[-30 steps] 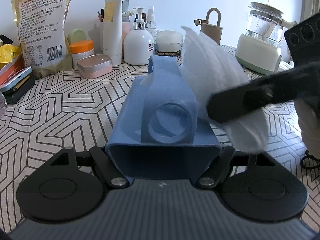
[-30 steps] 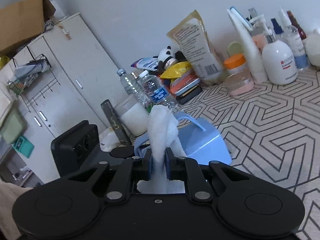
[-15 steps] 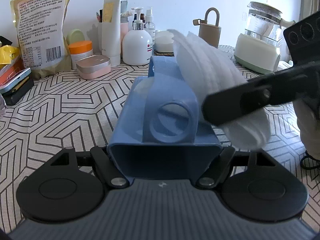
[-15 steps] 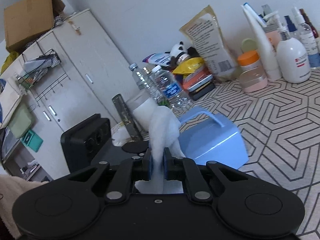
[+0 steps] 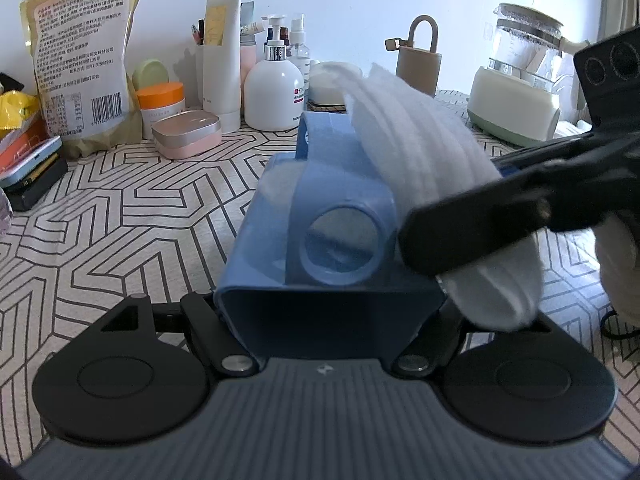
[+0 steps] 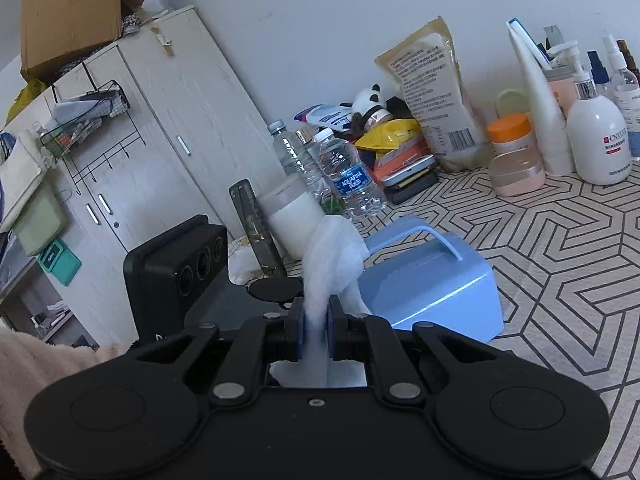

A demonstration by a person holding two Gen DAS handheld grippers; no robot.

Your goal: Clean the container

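Observation:
A light blue plastic container (image 5: pixel 328 216) with a strap handle and a round opening lies on its side on the patterned table. My left gripper (image 5: pixel 328 316) is shut on its near end, one finger on each side. A folded white cloth (image 5: pixel 420 152) rests against the container's upper right side. My right gripper (image 6: pixel 316 332) is shut on this white cloth (image 6: pixel 332 256), and one of its black fingers (image 5: pixel 480 216) reaches in from the right in the left wrist view. In the right wrist view the container (image 6: pixel 432 284) lies just beyond the cloth.
Along the back wall stand a white pump bottle (image 5: pixel 274 92), a tall tube (image 5: pixel 220 52), an orange-lidded jar (image 5: pixel 162 102), a pink tin (image 5: pixel 186 134) and a large food bag (image 5: pixel 80 60). A glass kettle (image 5: pixel 520 72) stands at right. Water bottles (image 6: pixel 348 176) and a white cabinet (image 6: pixel 160 140) are at left.
The right gripper's finger and the cloth have slid slightly left and down across the container's side. The left gripper holds the container in the same place.

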